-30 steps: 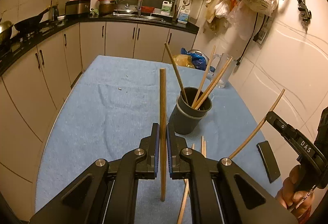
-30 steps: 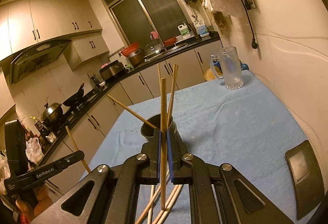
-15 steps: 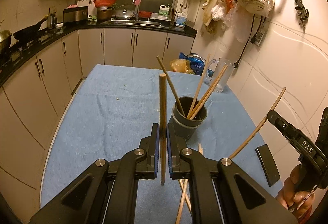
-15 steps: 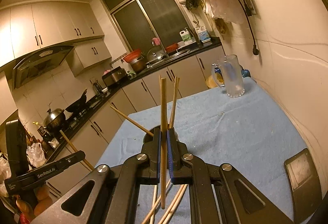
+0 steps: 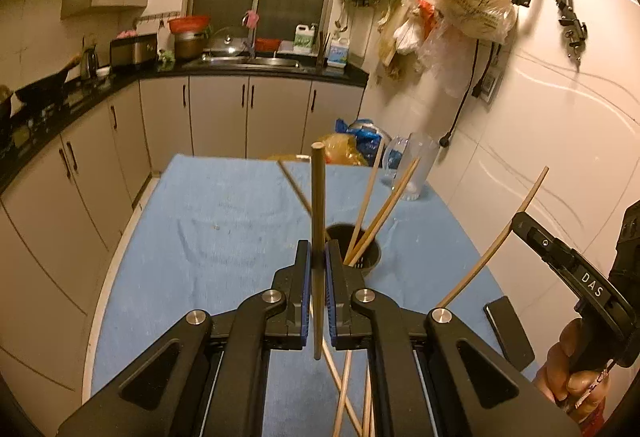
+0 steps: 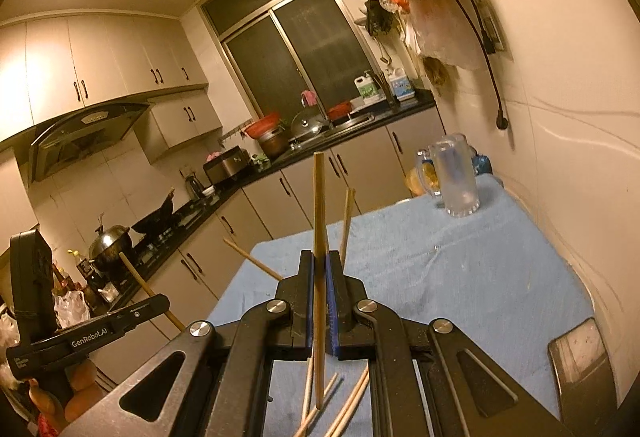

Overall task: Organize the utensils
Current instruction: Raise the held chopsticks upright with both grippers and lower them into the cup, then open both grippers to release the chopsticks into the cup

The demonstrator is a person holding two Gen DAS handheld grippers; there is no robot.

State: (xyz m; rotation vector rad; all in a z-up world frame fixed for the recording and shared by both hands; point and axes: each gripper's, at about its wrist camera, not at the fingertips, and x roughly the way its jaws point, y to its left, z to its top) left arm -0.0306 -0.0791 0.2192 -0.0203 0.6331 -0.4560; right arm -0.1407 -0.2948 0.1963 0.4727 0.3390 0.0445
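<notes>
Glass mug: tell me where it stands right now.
The glass mug stands upright at the far right corner of the blue cloth, close to the tiled wall, beyond the dark cup of chopsticks; both wrist views show it.

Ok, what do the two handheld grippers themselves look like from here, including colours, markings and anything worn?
Both are matte black. The left gripper and right gripper each have blue ribbed pads on the inner finger faces, silver round pivot bolts, and triangular cut-outs in the linkage arms. Seen from the side, the right one carries white "DAS" lettering, the left one "GenRobot.AI". No cables or sleeves show.
</notes>
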